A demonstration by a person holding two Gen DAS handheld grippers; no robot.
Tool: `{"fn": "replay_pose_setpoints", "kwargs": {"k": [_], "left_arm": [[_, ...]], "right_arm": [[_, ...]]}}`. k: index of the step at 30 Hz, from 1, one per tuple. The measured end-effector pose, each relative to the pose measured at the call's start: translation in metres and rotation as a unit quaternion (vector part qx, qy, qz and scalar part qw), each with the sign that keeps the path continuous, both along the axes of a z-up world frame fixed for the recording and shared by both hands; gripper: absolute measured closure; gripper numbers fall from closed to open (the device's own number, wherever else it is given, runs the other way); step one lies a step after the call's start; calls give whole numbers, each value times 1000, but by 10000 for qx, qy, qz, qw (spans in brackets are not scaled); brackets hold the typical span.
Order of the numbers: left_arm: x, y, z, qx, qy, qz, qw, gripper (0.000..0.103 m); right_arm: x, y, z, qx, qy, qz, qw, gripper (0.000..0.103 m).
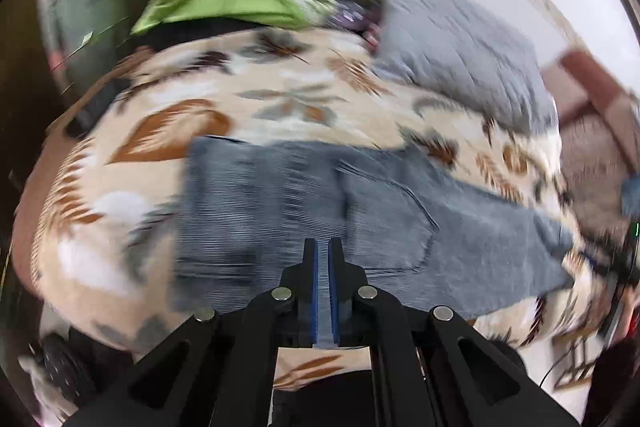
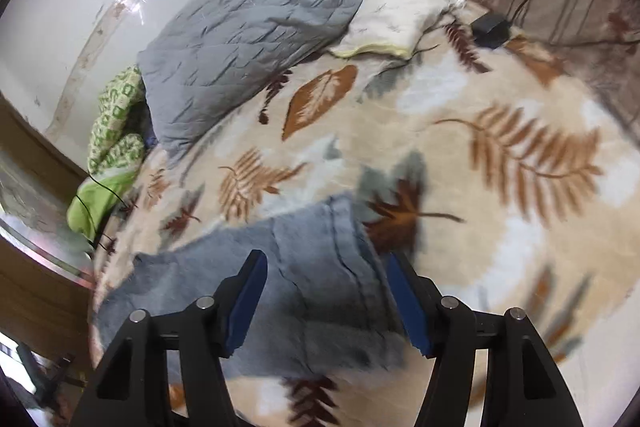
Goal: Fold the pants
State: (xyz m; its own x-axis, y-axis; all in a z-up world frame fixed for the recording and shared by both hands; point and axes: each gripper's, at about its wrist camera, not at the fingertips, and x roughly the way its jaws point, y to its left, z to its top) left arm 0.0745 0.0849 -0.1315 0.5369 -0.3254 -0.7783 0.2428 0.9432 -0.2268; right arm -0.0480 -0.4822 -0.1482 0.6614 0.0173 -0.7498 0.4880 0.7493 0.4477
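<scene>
Blue-grey denim pants (image 1: 304,211) lie partly folded on the leaf-patterned bed blanket (image 2: 500,115). Left tool (image 1: 323,259) clenched, empty; right tool (image 2: 324,291) released above the waistband, so regrasping an edge likely comes next.

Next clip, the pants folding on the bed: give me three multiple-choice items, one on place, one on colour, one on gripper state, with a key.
1. Where do the pants lie?
A. on the leaf-print blanket
B. on the grey quilt
C. on the floor

2. What colour are the pants?
A. green
B. grey-blue
C. brown

3. How does the right gripper stand?
A. shut on the pants
B. shut, empty
C. open

Key: A, leaf pattern borders the pants; B, the cloth is grey-blue denim; C, fingers stand apart above the pants.
</scene>
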Motion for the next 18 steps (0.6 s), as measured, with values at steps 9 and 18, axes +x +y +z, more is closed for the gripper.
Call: {"fn": "replay_pose_setpoints", "kwargs": {"k": [9, 18], "left_arm": [[2, -97, -47, 525, 457, -833, 9941, 99], [-2, -115, -77, 1152, 952, -968, 9840, 99]], "right_arm": [[38, -39, -32, 974, 212, -414, 9942, 37], [66, -29, -51, 1226, 607, 121, 9905, 65]]}}
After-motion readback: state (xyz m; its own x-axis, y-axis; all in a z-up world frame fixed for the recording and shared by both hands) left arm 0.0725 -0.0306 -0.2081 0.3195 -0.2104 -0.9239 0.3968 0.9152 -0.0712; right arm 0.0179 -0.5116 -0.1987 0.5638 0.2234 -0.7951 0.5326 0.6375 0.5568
